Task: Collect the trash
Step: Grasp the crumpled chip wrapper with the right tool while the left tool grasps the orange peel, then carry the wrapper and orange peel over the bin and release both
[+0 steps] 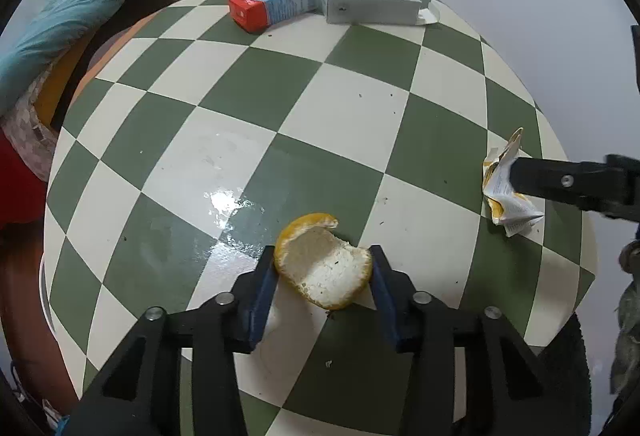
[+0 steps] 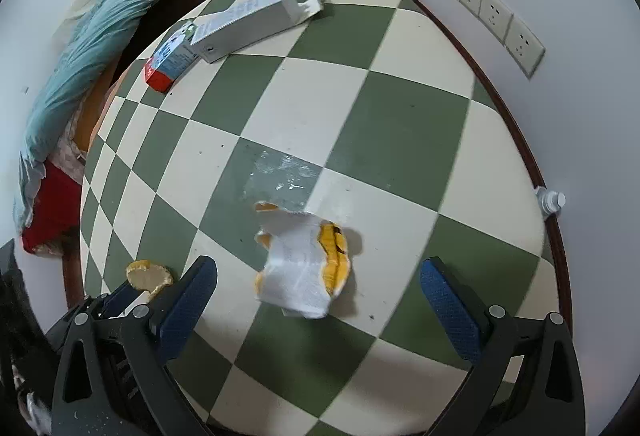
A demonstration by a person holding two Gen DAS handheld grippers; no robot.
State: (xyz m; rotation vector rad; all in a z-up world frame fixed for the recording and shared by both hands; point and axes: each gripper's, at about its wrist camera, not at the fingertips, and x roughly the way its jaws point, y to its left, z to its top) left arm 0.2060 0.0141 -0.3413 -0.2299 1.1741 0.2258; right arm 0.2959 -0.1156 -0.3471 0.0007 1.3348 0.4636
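A piece of orange peel (image 1: 324,268), white pith up, lies on the green-and-cream checkered table (image 1: 304,108). My left gripper (image 1: 322,256) is shut on it, a blue pad pressing each side. The same peel (image 2: 150,276) shows at the lower left of the right wrist view, at the left gripper's tips. A crumpled white-and-yellow wrapper (image 2: 304,264) lies on the table between the wide-apart fingers of my open right gripper (image 2: 318,264), touching neither pad. In the left wrist view one right gripper finger (image 1: 560,180) reaches the wrapper (image 1: 504,196) from the right.
At the table's far side lie a red-and-blue carton (image 1: 272,6) and an opened grey box (image 1: 368,4). A shiny wet patch (image 1: 228,204) marks the table. A bed with a blue duvet (image 2: 92,48) is on the left, and wall sockets (image 2: 480,4) and a small white bottle (image 2: 554,200) are on the right.
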